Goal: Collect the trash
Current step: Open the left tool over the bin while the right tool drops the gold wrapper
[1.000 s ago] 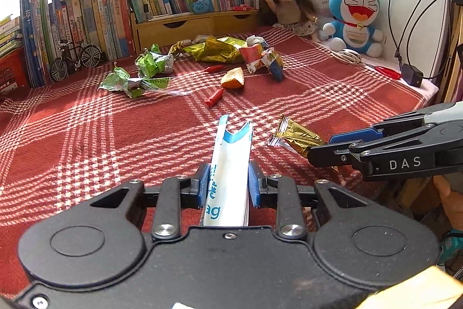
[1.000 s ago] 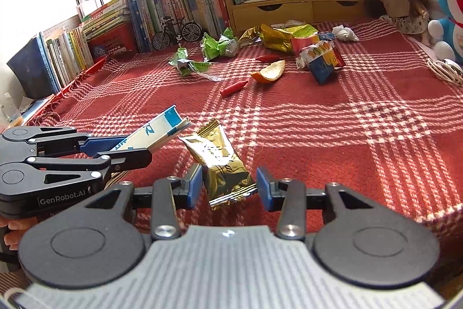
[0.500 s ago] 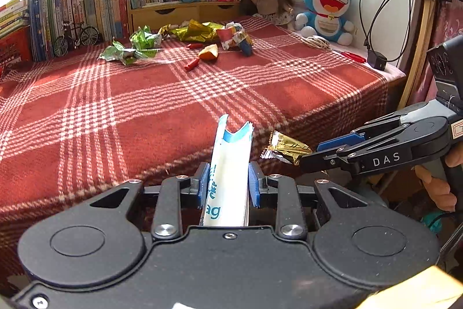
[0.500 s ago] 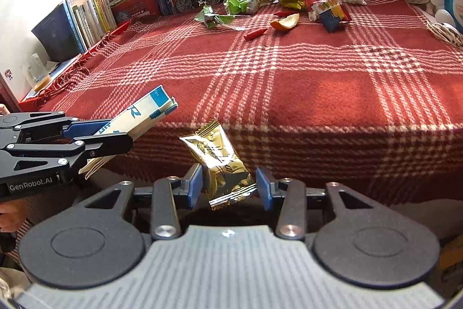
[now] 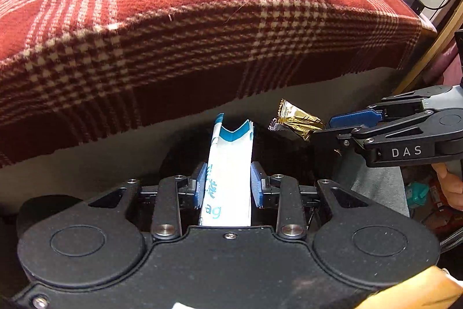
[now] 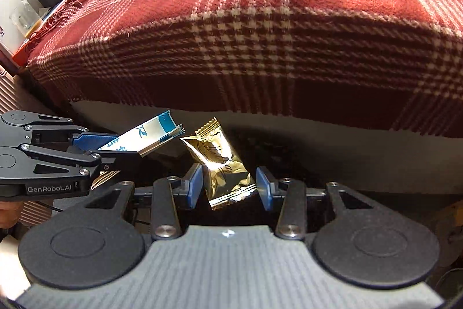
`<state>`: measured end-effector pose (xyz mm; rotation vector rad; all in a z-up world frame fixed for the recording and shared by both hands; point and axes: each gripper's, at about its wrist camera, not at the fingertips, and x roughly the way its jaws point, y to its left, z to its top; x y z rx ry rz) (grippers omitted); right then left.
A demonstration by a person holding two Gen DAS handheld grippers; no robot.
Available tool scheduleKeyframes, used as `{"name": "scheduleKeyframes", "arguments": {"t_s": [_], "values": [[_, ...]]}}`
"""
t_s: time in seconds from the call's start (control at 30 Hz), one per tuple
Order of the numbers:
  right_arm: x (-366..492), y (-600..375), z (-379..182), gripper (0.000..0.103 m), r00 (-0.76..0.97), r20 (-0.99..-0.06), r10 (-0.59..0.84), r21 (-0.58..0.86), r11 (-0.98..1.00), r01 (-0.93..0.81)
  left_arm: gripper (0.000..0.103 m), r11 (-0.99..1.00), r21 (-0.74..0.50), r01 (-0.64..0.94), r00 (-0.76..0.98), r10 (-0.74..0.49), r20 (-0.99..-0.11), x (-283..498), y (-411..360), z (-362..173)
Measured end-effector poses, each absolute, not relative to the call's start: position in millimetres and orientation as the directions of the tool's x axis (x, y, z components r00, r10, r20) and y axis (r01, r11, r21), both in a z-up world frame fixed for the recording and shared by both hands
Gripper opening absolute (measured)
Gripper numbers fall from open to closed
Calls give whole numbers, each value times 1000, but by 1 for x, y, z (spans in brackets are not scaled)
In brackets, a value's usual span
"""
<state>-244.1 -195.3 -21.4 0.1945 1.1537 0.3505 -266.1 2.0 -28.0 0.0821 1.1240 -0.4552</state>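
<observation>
The left gripper [image 5: 228, 181] clasps a white-and-blue sachet [image 5: 228, 161], its long axis running six to twelve o'clock along the fingers. Its jaws have just been easing apart, with the sachet between them. At three o'clock, the right gripper [image 6: 228, 184] grips a gold foil wrapper [image 6: 220, 158]. A dark opening [image 5: 179, 152], probably the bin, lies at twelve o'clock under both, about equally near.

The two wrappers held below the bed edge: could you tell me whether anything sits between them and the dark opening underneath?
Nothing visible does. The white and blue packet and the gold wrapper hang directly over the dark opening, apart from the blanket.
</observation>
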Motion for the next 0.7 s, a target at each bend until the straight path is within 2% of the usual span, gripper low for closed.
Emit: {"name": "scheduleKeyframes", "arguments": {"t_s": [0.07, 0.17, 0.33, 0.7], "values": [[-242, -194, -25, 59, 350, -864, 361, 321, 932, -168, 31, 908, -161, 387, 345, -305, -888, -264, 2, -32], [-241, -190, -27, 62, 347, -868, 354, 311, 934, -175, 32, 910, -161, 382, 337, -300, -893, -261, -1, -37], [-238, -189, -29, 71, 340, -871, 355, 312, 934, -175, 44, 909, -165, 384, 327, -301, -896, -258, -4, -40], [-236, -193, -27, 75, 344, -873, 346, 304, 937, -171, 70, 905, -181, 384, 318, -314, -895, -254, -7, -42]]}}
